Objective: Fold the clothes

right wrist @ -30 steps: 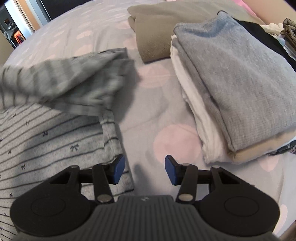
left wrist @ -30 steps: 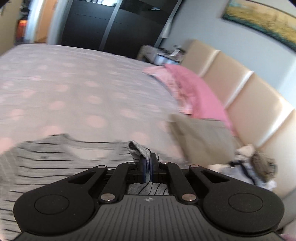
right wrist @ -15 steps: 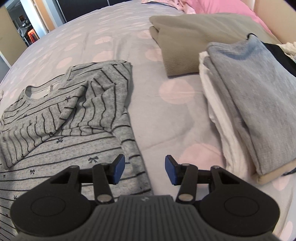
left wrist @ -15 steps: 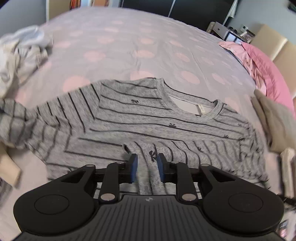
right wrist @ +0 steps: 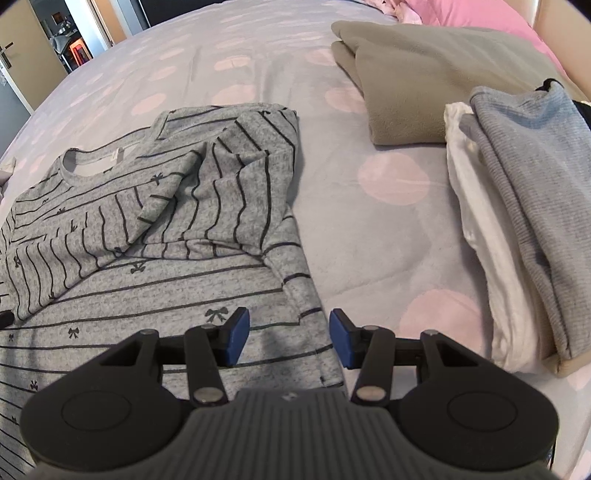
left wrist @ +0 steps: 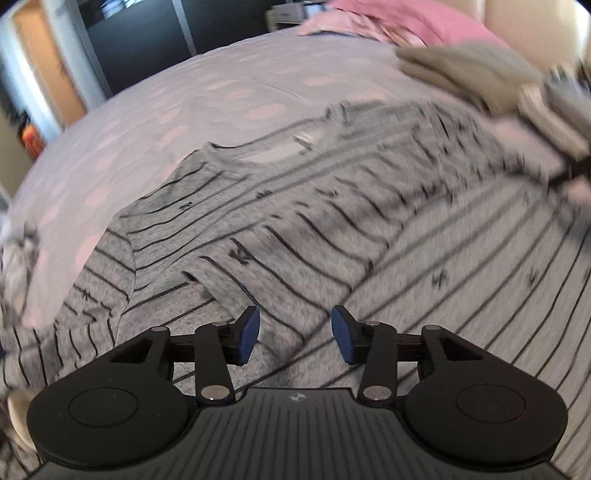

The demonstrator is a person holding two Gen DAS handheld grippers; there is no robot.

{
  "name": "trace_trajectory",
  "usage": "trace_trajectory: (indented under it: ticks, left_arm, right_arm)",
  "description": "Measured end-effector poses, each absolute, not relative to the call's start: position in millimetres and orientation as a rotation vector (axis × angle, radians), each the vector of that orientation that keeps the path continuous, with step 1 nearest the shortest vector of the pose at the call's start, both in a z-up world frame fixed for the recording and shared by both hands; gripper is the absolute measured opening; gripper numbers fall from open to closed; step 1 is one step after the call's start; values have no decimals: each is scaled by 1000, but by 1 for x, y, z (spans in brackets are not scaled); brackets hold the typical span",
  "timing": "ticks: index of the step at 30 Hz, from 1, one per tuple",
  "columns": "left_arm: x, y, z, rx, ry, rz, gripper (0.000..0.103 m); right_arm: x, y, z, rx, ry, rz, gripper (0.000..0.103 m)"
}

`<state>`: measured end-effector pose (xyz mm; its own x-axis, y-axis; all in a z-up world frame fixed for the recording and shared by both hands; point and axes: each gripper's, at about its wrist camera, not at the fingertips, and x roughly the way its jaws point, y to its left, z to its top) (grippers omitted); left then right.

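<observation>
A grey long-sleeved top with thin dark stripes and small bows (right wrist: 155, 288) lies flat on the bed, neck hole toward the far side. One sleeve (right wrist: 229, 184) is folded across its chest. In the left wrist view the same top (left wrist: 332, 236) fills the middle, blurred. My left gripper (left wrist: 294, 334) hovers low over the folded sleeve's end, its jaws opening, nothing pressed between them. My right gripper (right wrist: 289, 336) stands open above the top's right side edge, holding nothing.
The bed has a lilac cover with pink dots (right wrist: 369, 229). A folded taupe garment (right wrist: 424, 85) and a stack of folded clothes topped by a grey-blue knit (right wrist: 524, 192) lie to the right. Pink pillows (right wrist: 480, 14) sit at the headboard. A crumpled pale garment (left wrist: 14, 258) lies at the left.
My left gripper let go of the sleeve, which now lies across the top's chest, and its jaws spread apart as it sank toward the top. The right gripper shifted slightly, still open.
</observation>
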<state>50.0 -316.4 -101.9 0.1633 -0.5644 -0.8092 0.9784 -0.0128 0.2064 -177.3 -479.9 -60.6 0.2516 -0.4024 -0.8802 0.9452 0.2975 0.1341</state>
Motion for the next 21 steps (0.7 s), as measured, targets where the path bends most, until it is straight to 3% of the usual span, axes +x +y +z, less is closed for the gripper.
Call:
trace_trajectory:
  ticks: [5,8,10,21]
  left_arm:
    - [36,-320,-129,1038,492,-1306,40]
    - [37,-323,-133,1038,487,-1271,11]
    - [40,-324,-128,1008,495,-1256,4]
    - [106,-348,-3,608,640,-1284,2]
  right_arm:
    - [-172,-481,-63,789,866,-1054,51]
    - [-168,-481,-63,780,870,-1047,51]
    - [-165,-481,-62,765,871,-1048,51]
    - [-166,-485,-67,741,876,-1075,51]
